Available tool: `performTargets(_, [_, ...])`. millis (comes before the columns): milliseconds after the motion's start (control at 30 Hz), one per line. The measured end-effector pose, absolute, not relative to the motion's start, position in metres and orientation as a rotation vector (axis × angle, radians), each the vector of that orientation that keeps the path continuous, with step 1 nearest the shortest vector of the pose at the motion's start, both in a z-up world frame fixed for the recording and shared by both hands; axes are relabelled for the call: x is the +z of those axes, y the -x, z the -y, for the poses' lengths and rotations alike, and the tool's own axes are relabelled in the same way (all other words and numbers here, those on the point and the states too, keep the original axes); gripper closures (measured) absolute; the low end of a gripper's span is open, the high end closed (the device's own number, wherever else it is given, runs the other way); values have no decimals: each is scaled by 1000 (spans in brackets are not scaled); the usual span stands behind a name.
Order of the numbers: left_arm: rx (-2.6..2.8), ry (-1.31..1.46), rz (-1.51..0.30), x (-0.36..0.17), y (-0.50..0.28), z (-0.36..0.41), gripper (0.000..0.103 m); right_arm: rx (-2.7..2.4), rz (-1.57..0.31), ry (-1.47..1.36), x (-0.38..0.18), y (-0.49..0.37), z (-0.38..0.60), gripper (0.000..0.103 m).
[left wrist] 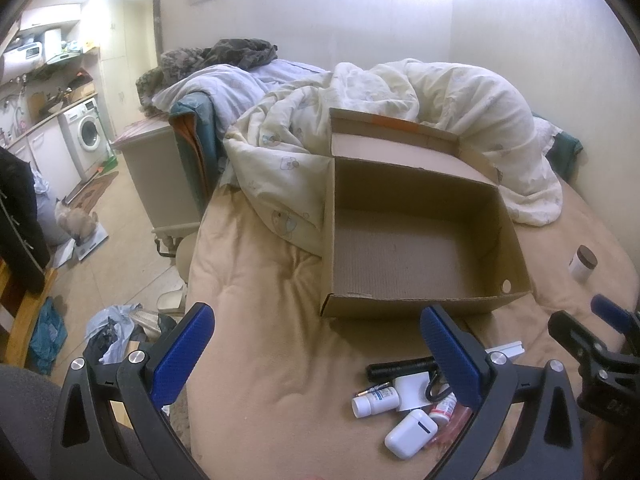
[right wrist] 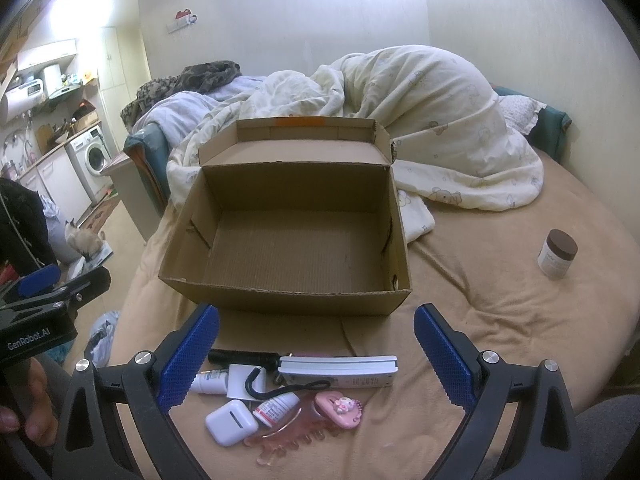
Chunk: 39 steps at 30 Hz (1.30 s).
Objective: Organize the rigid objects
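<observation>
left gripper gaping wide, holding nothing | right gripper gaping wide over small-item pile | cardboard box sitting open on bed

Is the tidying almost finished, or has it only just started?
Only just started. The open brown cardboard box on the bed has nothing in it yet. Both grippers, left and right, are open and holding nothing. Still waiting in front of the box: the white earbud case, black flashlight, small white pill bottle, pink hair clip and more. The brown-lidded white jar stands apart.
</observation>
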<state>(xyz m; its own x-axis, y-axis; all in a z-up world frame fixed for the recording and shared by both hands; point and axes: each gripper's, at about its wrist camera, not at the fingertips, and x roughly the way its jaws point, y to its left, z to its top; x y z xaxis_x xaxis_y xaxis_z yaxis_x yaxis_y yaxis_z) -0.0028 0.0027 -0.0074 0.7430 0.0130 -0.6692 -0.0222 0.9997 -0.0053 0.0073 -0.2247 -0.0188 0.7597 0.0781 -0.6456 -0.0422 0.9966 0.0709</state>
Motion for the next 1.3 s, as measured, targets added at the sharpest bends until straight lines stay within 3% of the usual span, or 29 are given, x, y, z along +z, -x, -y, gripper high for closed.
performTargets(700, [13,25,-757,-17,1,-9,0,64,-708,-53,-19,-8,225,0])
performTargets(1067, [-1,75,-1022,-57,-23,-15,1,29,-769,-119,-30,-12,238,0])
performTargets(1167, [-23,120,-1170,-85,-38,-11,16,30,-780,-144,-30,-14,242,0])
performTargets(1267, [-47,237,-1325,-117,-51,-9,20,41,-790,-152,-29,-14,242,0])
performTargets(1300, [-53,282,-1363,-126,-53,-10,25,46,-793,-159,-28,-15,243,0])
